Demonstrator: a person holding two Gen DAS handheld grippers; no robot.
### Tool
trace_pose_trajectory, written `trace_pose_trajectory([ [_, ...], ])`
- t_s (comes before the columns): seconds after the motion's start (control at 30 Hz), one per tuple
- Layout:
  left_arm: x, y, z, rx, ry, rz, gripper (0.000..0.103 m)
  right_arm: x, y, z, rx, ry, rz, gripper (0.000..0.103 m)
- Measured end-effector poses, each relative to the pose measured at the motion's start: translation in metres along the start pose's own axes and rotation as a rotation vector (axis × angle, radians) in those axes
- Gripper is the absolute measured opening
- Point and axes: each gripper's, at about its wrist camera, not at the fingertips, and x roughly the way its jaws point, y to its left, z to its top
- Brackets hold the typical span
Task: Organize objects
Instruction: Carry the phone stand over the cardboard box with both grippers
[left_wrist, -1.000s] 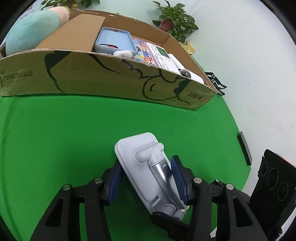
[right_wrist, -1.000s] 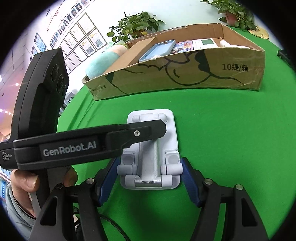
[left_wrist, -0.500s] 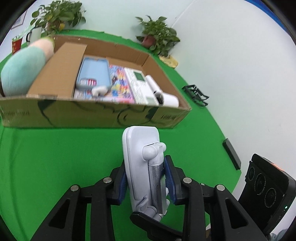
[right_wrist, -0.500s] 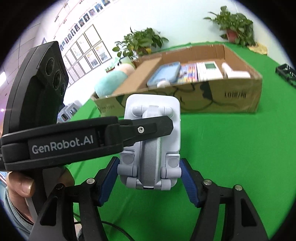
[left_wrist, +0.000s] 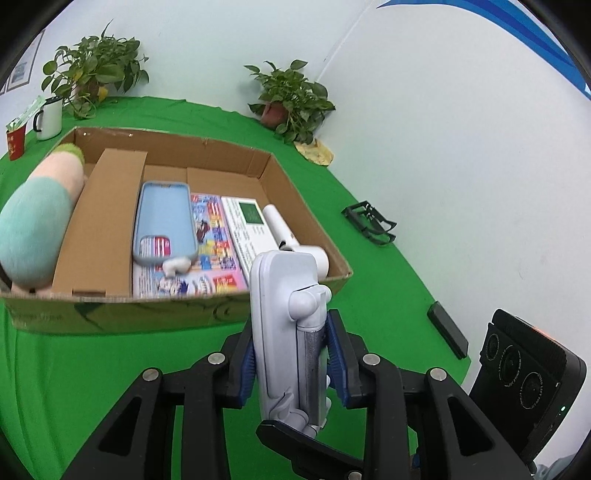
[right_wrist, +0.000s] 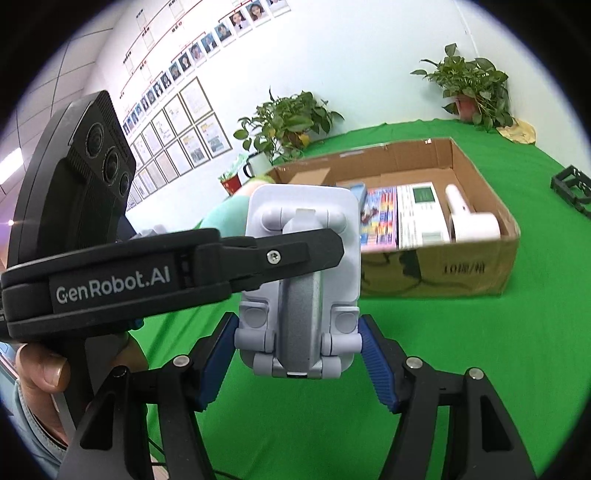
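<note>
My left gripper (left_wrist: 291, 360) is shut on a white folding phone stand (left_wrist: 286, 306) and holds it upright in the air, in front of the cardboard box (left_wrist: 207, 310). In the right wrist view the stand (right_wrist: 301, 258) hangs between the open jaws of my right gripper (right_wrist: 299, 354), which do not touch it. The left gripper's black finger (right_wrist: 258, 254) crosses the stand from the left. The box (right_wrist: 476, 273) holds a blue phone case (left_wrist: 164, 221), a colourful booklet (left_wrist: 212, 251), a white calculator (left_wrist: 247, 229), a white roll (left_wrist: 317, 254) and a plush toy (left_wrist: 37, 214).
The table has a green cloth (left_wrist: 110, 369). A black frame (left_wrist: 369, 221) and a black bar (left_wrist: 447, 334) lie to the right. Potted plants (left_wrist: 291, 99) and mugs (left_wrist: 48, 118) stand behind the box. My right gripper's body (left_wrist: 528, 376) is at the lower right.
My left gripper closed on the phone stand and lifted it off the cloth, turning it upright. Both views now sit higher and look down into the box.
</note>
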Motion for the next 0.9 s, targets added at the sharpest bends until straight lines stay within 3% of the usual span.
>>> trace_pose_trajectory([
  [0.27,0.011,-0.001,0.057,0.029,-0.022,-0.035,0.031,0.006,-0.008,0.046,-0.051,-0.049,-0.034,0.065],
  [0.63,0.046,0.019,0.131,0.023,0.015,-0.071,0.031,0.034,-0.026,0.104,-0.05,-0.04,-0.065,0.065],
  [0.9,0.102,0.063,0.167,-0.095,0.107,-0.116,0.03,0.077,-0.055,0.139,-0.03,0.09,-0.066,0.065],
])
